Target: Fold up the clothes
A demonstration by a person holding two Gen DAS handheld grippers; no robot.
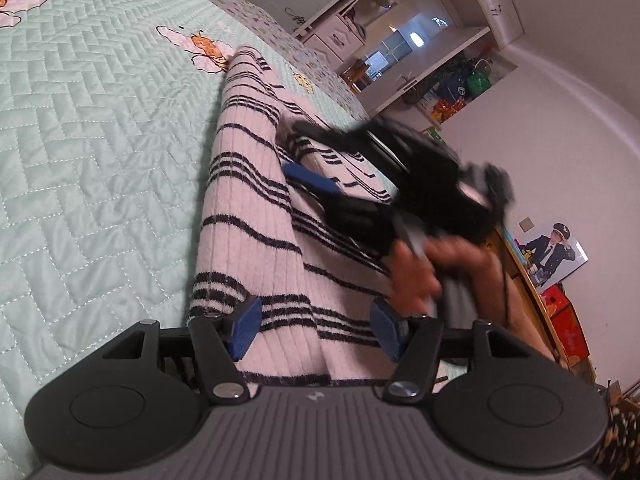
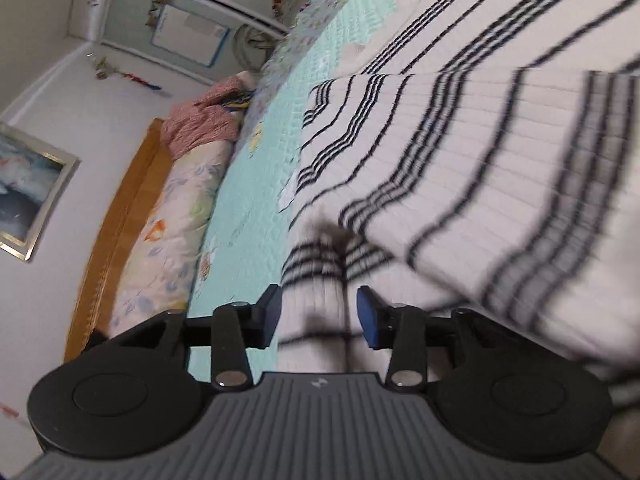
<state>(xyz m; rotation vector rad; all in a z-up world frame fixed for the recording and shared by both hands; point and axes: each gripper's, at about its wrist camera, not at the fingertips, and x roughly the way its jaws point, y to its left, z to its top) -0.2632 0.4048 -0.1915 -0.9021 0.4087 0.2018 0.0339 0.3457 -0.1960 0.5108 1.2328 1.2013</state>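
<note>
A striped sweater point(image 1: 248, 208) lies half-folded on the quilted bed point(image 1: 100, 140). The left gripper point(image 1: 316, 330) hovers released above its hem; the right gripper point(image 2: 318, 316) straddles a sleeve fold unclenched, which may slip and unfold.

There is one sweater point(image 1: 248, 208), white with black stripes, lying between and ahead of the left tongs point(image 1: 316, 330). There are two sets of tongs: the right tongs point(image 1: 308, 156) show ahead of the left ones, with one hand point(image 1: 416, 276) behind them. Each set has two blue pads point(image 2: 368, 316). There is one bed point(image 1: 80, 140), off to the left of the left tongs. Two bee pictures point(image 1: 206, 46) show clearly on its green cover. One folded pink cloth point(image 2: 200, 124) lies far ahead-left of the right tongs. One framed picture point(image 2: 28, 192) hangs left of them.
</note>
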